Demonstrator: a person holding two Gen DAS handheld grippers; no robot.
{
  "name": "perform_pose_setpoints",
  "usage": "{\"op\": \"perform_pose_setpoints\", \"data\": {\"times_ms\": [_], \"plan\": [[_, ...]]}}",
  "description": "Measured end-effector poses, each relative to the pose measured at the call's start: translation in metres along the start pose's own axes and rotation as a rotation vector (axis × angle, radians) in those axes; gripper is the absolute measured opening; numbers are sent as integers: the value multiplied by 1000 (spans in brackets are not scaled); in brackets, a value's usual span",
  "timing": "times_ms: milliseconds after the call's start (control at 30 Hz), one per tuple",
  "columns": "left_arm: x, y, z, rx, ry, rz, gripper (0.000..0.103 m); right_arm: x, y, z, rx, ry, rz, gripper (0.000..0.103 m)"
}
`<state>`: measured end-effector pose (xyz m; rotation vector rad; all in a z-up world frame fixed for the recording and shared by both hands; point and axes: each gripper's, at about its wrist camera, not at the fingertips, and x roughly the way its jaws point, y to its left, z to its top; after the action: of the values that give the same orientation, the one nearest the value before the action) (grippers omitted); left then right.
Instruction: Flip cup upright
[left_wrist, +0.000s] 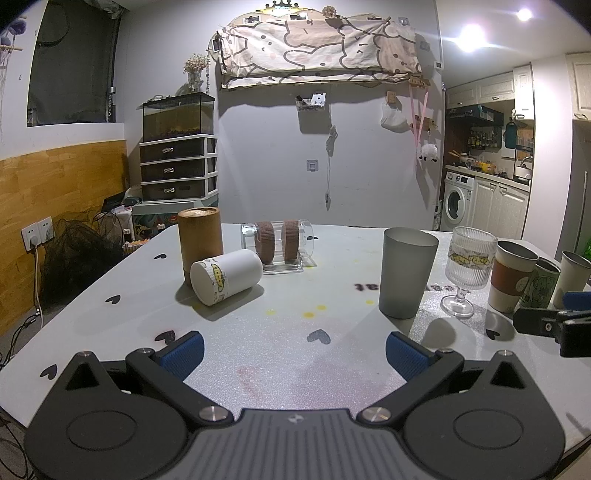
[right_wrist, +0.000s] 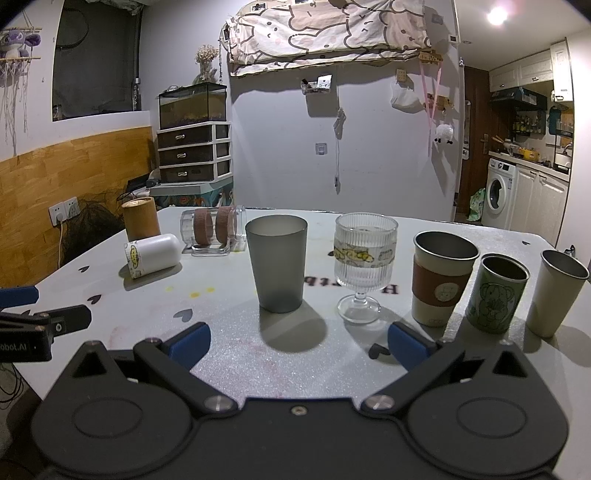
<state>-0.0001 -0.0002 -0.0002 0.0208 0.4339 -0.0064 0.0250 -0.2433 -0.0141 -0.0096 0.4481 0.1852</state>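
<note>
Inspection finds both grippers idle above the near edge of the desk. The left gripper has its jaws spread wide with nothing between them; the right gripper likewise stands open and empty.

The white cylindrical cup with a yellow cartoon band lies on its side toward the far left corner of the desk, closed base facing the near edge, well apart from either gripper. It appears to rest against, or just beside, the tall brown cylindrical canister; contact cannot be confirmed. A clear plastic jar lying on its side with two brown rolls inside sits just behind.

Risks, as judged: the cup is round and may roll when nudged, so a glancing approach could push it toward the left edge. A wide-open approach could also knock the canister or the jar. A grip near one end may let the cup slip during rotation.

Upright vessels line the right side: a frosted grey plastic tumbler, a ribbed clear stemmed glass, a metal cup with a brown sleeve, a green printed can-shaped cup and a pale metal tumbler. The stemmed glass looks easiest to topple.

The grey glittery desk bears black heart marks and yellow stains. Room lighting is dim, with a bright ceiling lamp.
</note>
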Motion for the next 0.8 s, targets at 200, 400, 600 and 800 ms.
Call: {"op": "perform_pose_setpoints", "data": {"times_ms": [200, 400, 600, 800], "plan": [[1, 2, 1, 8, -22, -10, 103, -4, -2, -1, -3, -8, -2, 103], [17, 17, 10, 62, -75, -29, 103, -7, -2, -2, -1, -18, 4, 103], [68, 43, 34, 192, -72, -66, 103, -7, -7, -5, 23, -29, 29, 103], [122, 59, 54, 313, -33, -118, 102, -4, -9, -8, 25, -21, 36, 103]]}}
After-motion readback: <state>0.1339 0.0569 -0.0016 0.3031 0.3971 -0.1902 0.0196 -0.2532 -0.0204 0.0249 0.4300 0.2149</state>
